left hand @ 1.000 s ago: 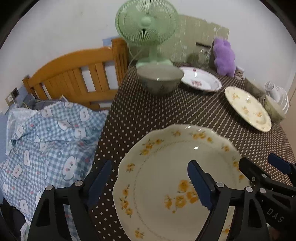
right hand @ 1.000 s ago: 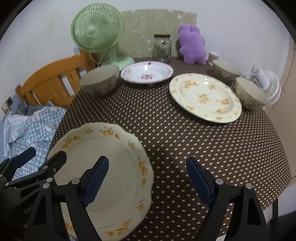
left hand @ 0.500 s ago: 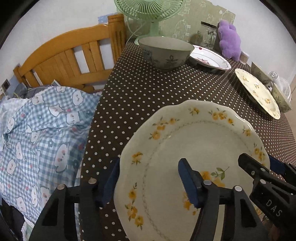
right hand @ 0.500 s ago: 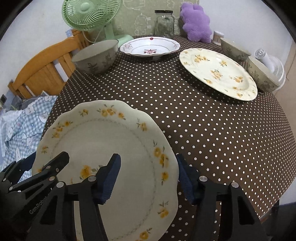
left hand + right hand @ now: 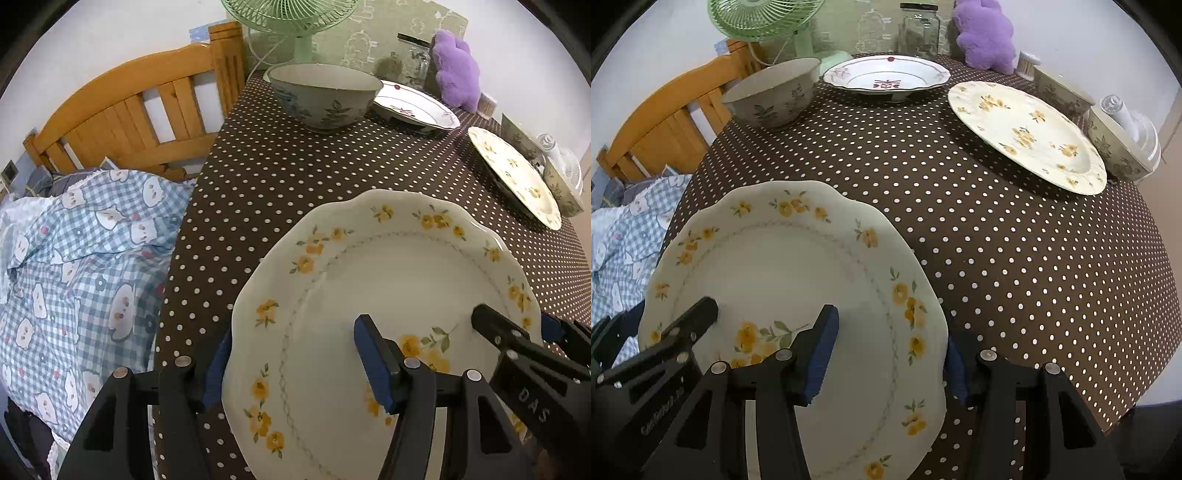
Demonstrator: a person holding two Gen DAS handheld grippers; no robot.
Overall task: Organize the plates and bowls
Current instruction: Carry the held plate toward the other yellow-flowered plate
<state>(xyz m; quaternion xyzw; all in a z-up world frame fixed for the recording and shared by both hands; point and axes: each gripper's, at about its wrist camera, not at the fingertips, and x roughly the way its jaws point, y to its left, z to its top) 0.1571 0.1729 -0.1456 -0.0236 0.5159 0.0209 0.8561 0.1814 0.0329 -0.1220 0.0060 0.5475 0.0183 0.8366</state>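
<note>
A cream plate with yellow flowers (image 5: 388,277) (image 5: 775,266) lies at the near edge of the dotted table (image 5: 997,240). My left gripper (image 5: 295,365) straddles its left rim, the outer pad against the rim's edge and the inner finger on the plate's face. My right gripper (image 5: 886,360) straddles the right rim, and its jaws are closing with the rim between them. A matching plate (image 5: 1027,133) lies at the far right. Further back are a leaf-patterned bowl (image 5: 772,96), a white plate with red marks (image 5: 886,75), and two more bowls (image 5: 1060,88) (image 5: 1115,147).
A green fan (image 5: 764,18), a glass jar (image 5: 919,29) and a purple plush (image 5: 986,33) line the table's back. A white appliance (image 5: 1134,122) stands behind the right bowls. Left of the table are a wooden headboard (image 5: 129,110) and a checked blanket (image 5: 74,258).
Both grippers came down onto the near plate and their jaws narrowed around its opposite rims. In the last half second only the right jaws narrowed further.
</note>
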